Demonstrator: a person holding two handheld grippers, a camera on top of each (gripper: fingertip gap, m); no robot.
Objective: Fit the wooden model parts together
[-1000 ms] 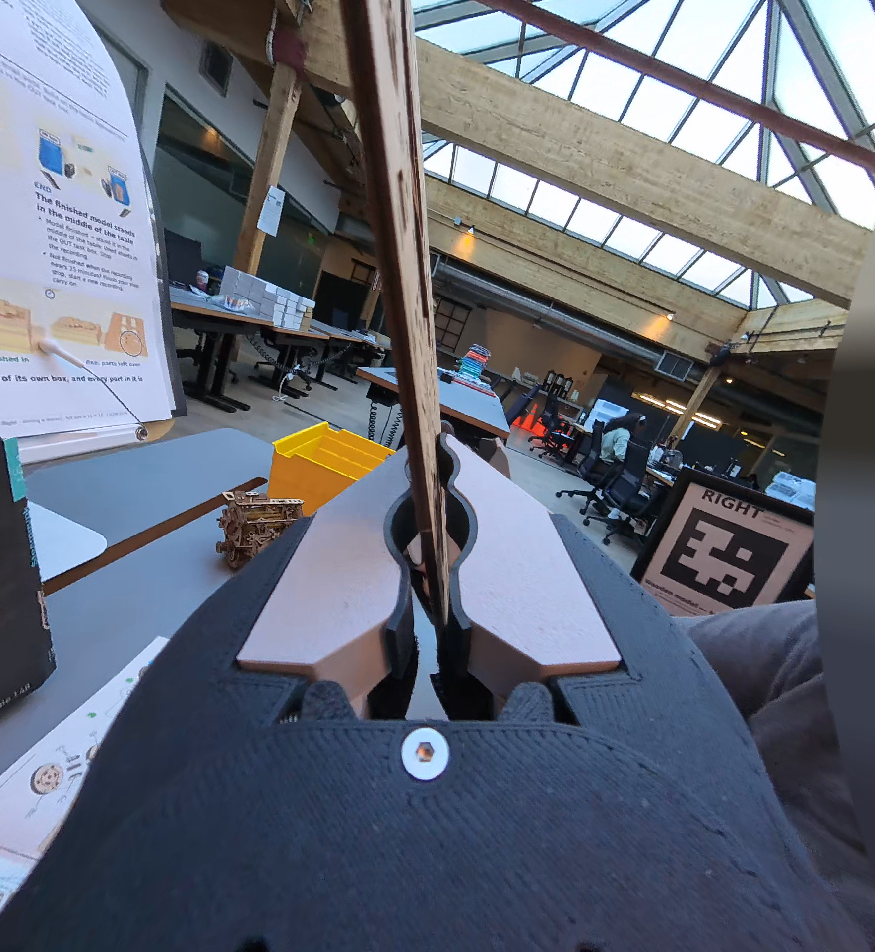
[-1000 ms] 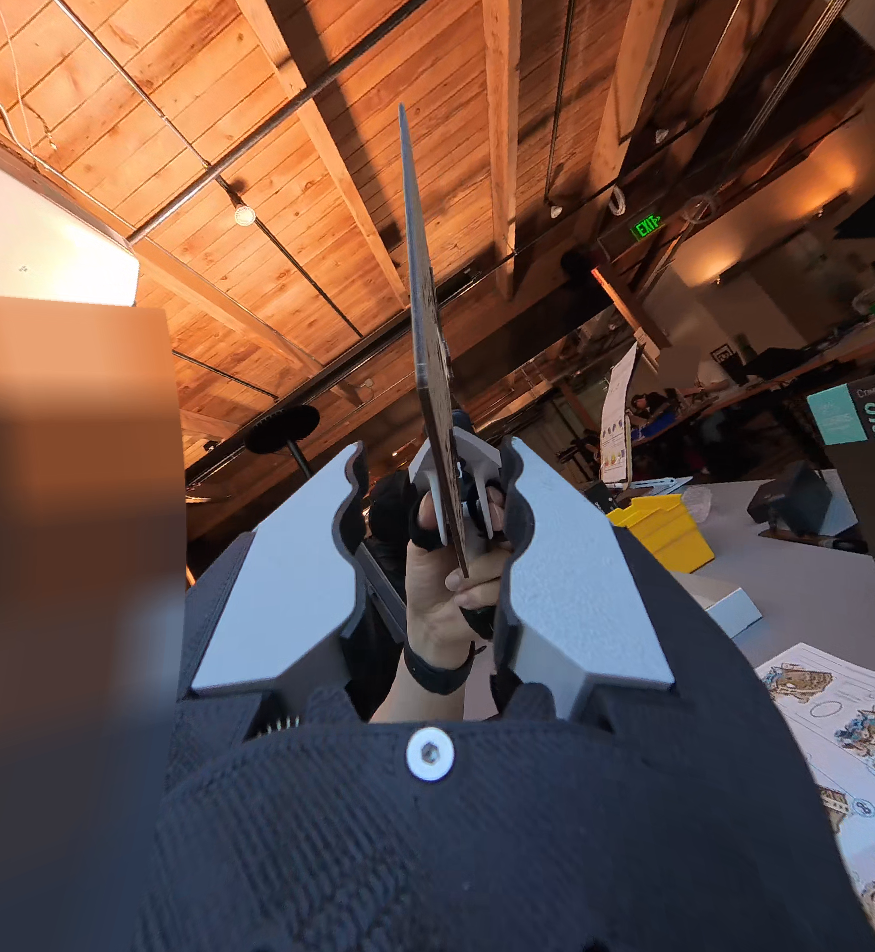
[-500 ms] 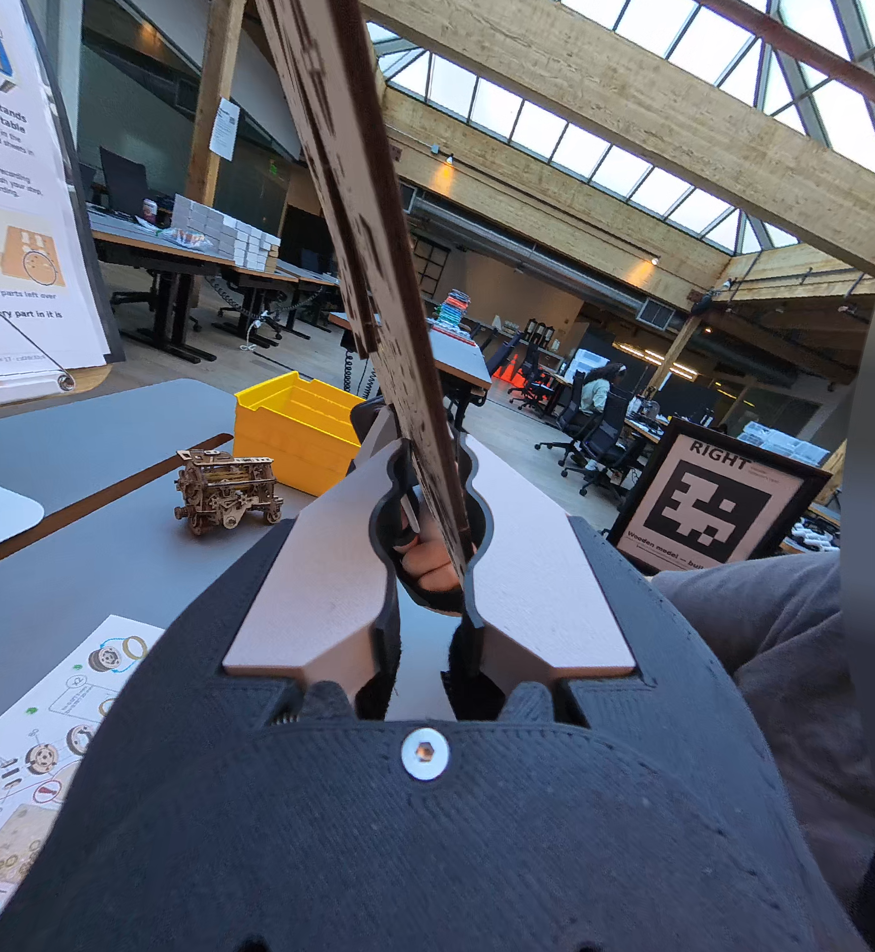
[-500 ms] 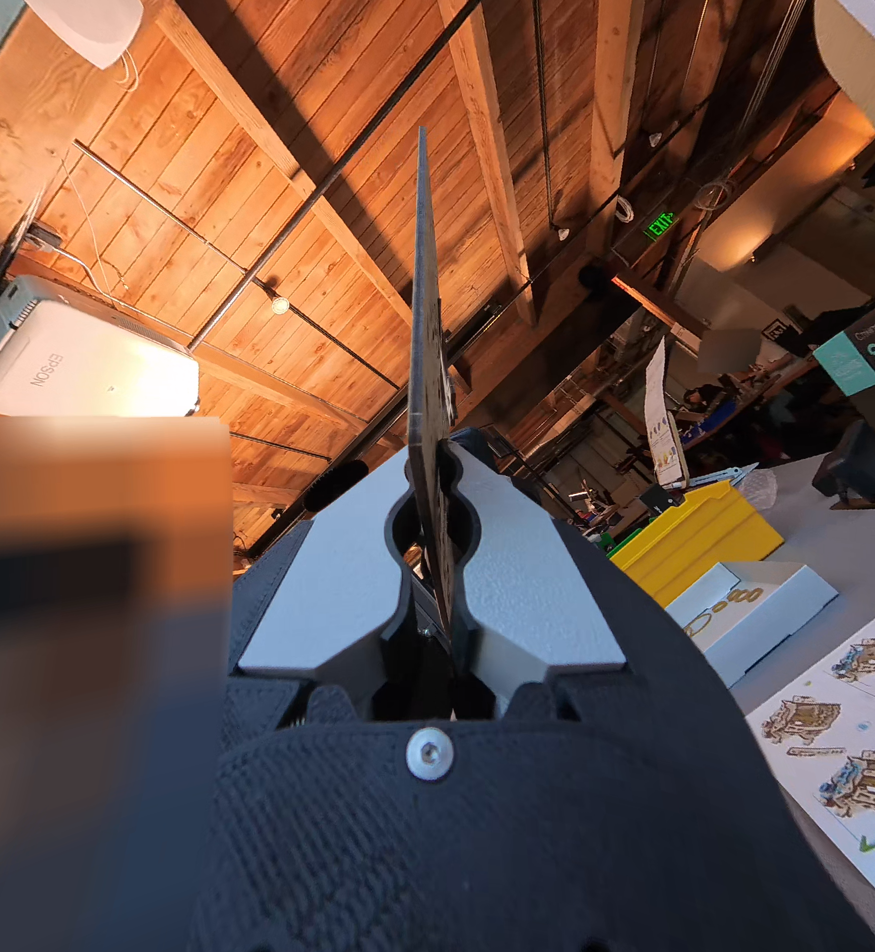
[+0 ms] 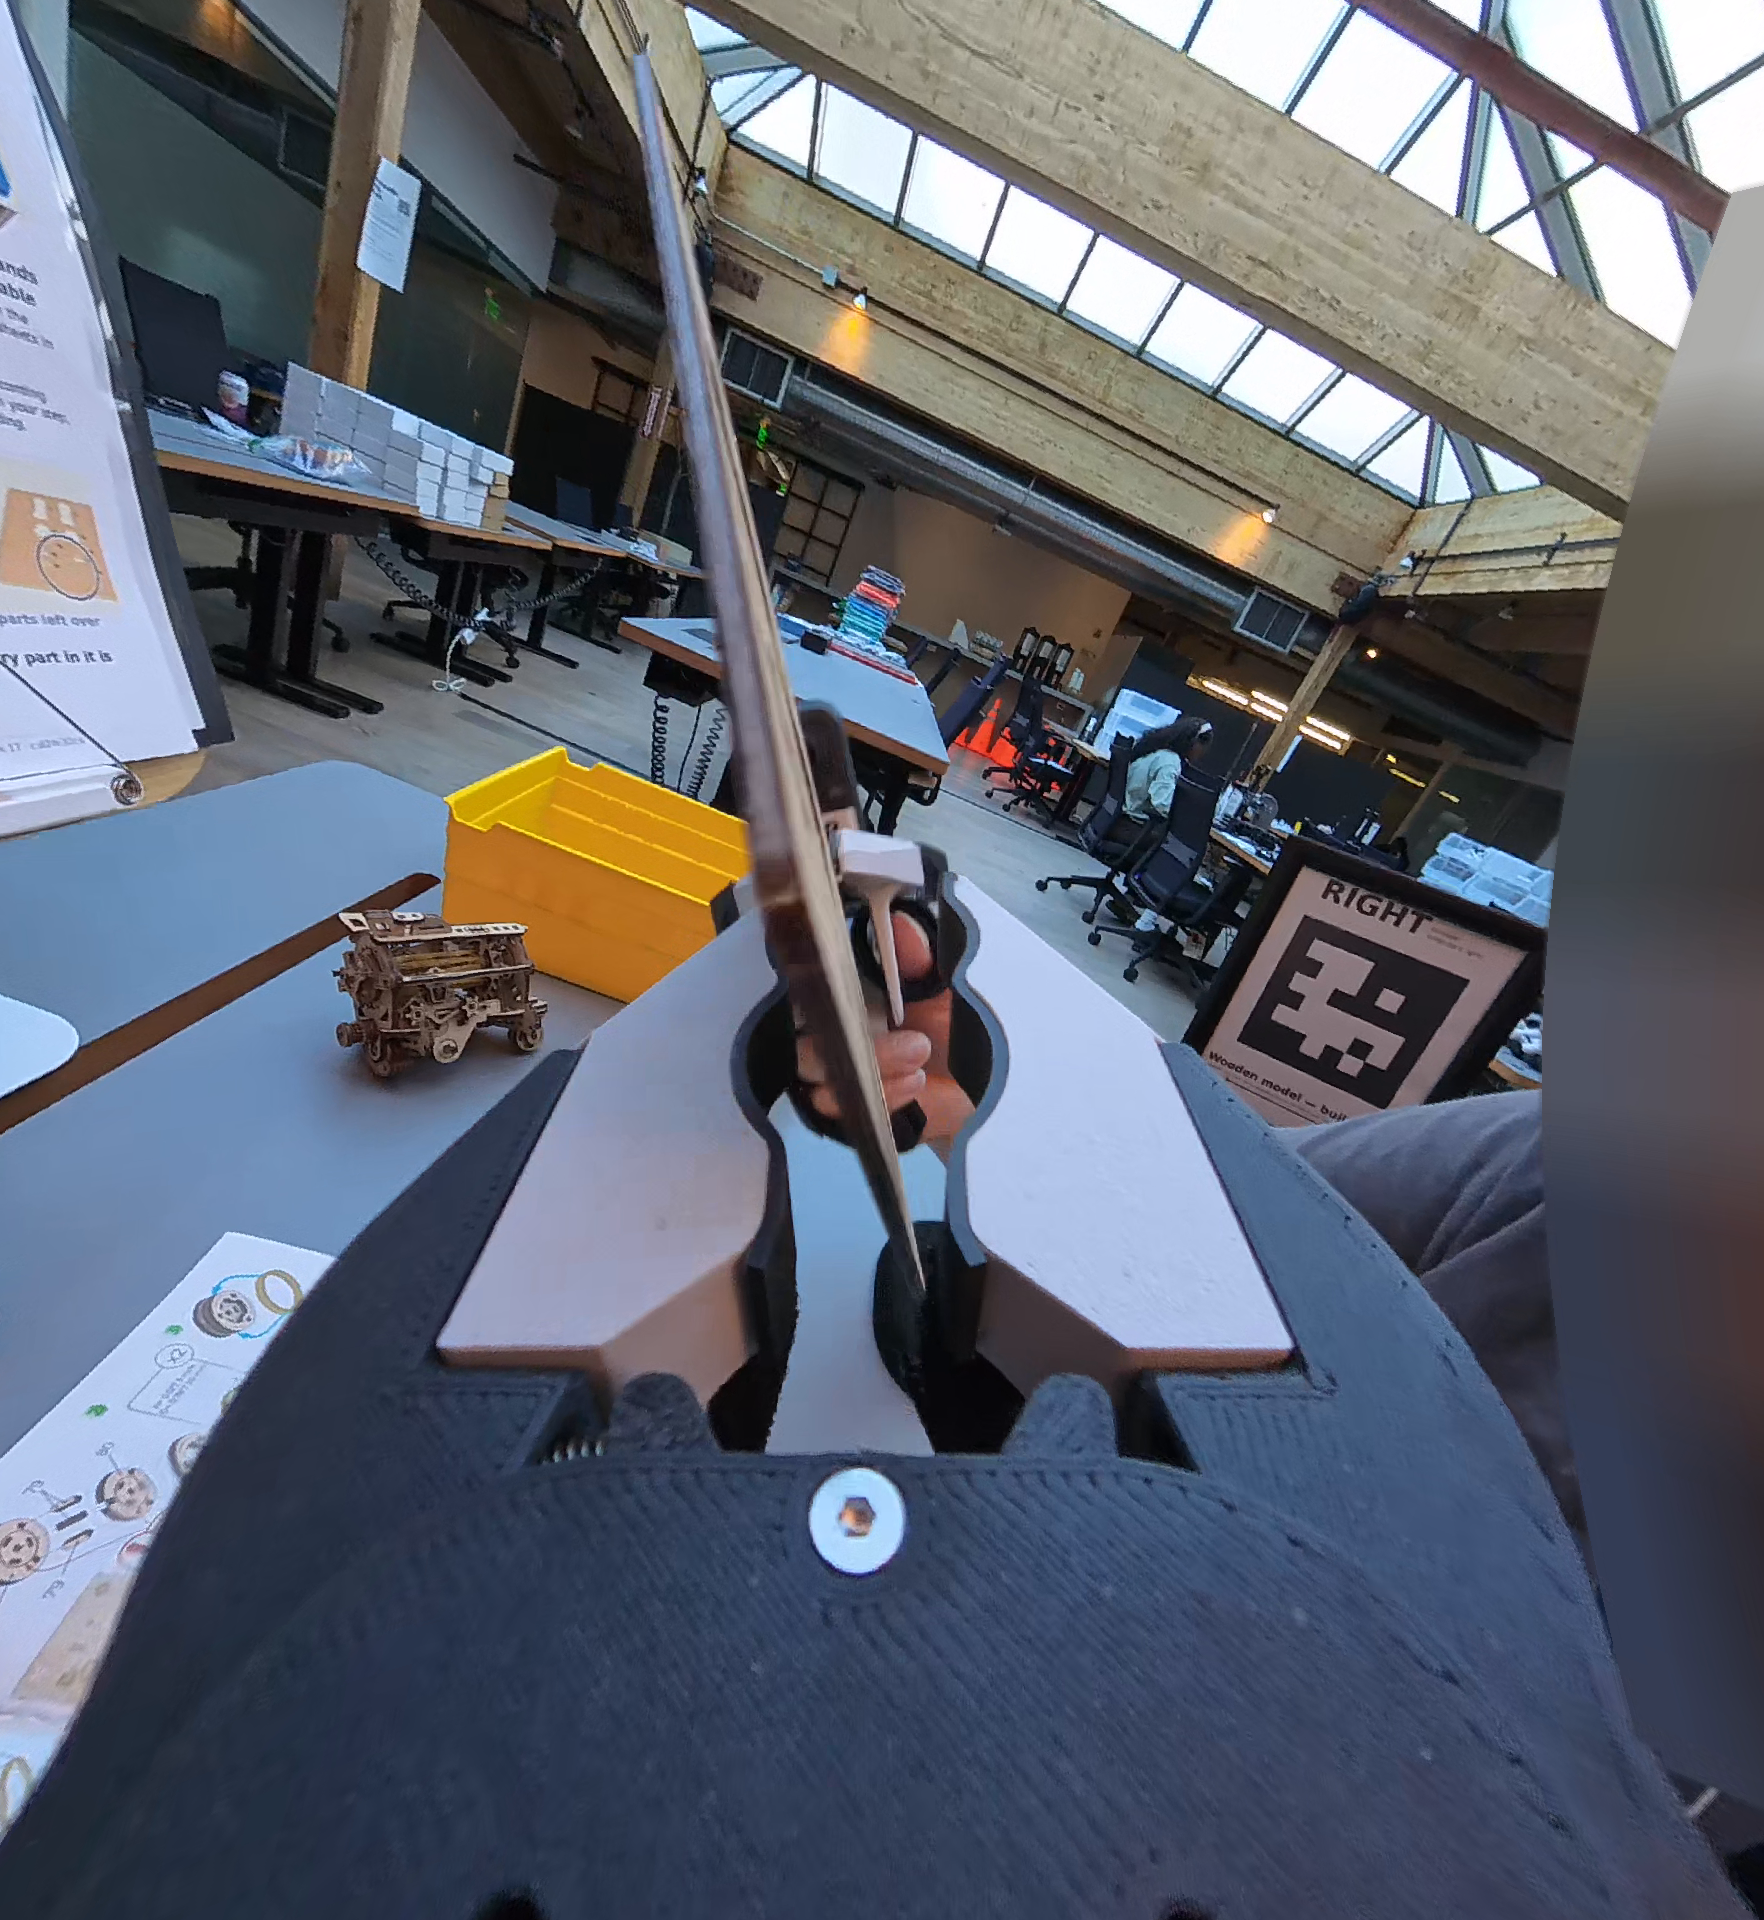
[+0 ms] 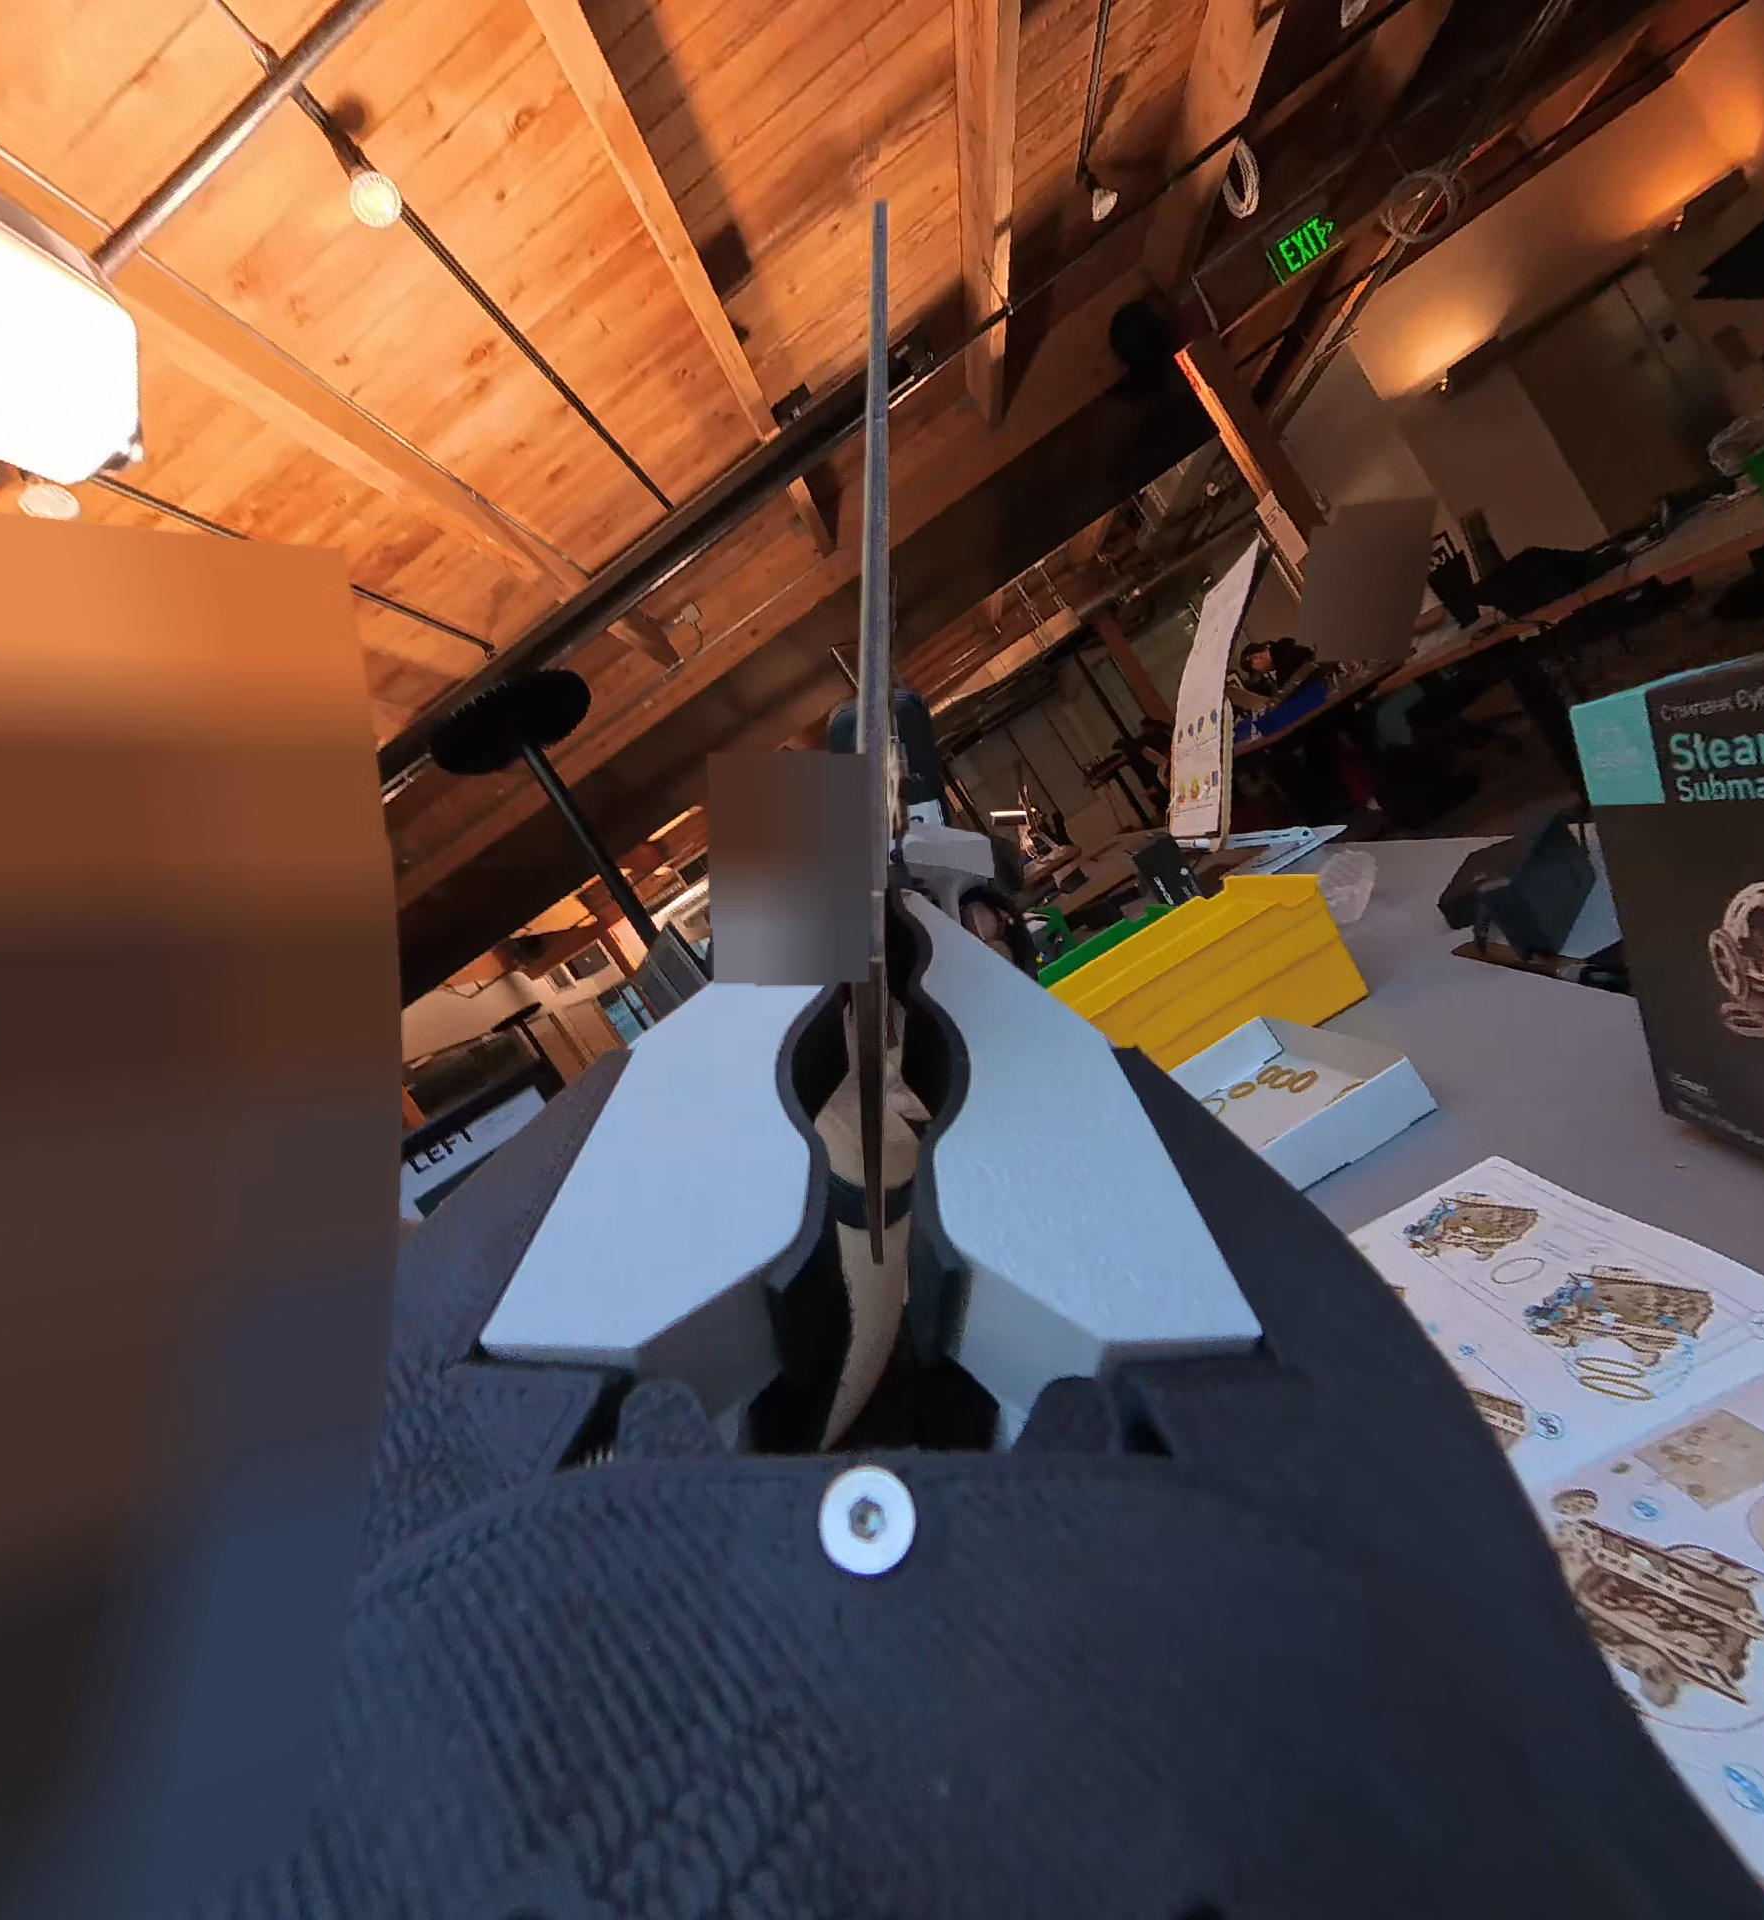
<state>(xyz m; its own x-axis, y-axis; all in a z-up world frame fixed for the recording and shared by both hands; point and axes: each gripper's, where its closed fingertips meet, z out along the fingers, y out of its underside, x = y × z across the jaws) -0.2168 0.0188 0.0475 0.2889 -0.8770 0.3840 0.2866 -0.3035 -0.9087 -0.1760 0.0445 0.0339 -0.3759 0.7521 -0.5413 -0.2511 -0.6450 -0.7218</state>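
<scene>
the left gripper point(image 5: 862, 1049), clamped on the sheet point(image 5: 743, 582) a second ago, now stands spread around it while the right gripper point(image 6: 883, 1049) has pinched it edge-on above the table point(image 5: 234, 1122), so the handover looks done.

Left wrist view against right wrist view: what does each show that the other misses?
Only the left wrist view shows the small assembled wooden model on the grey table, and a framed black-and-white marker placard. Only the right wrist view shows the wooden rings lying in a shallow white tray, under an orange plank ceiling. Both show the thin wooden sheet edge-on down the middle, a yellow plastic bin and printed instruction sheets.
</scene>
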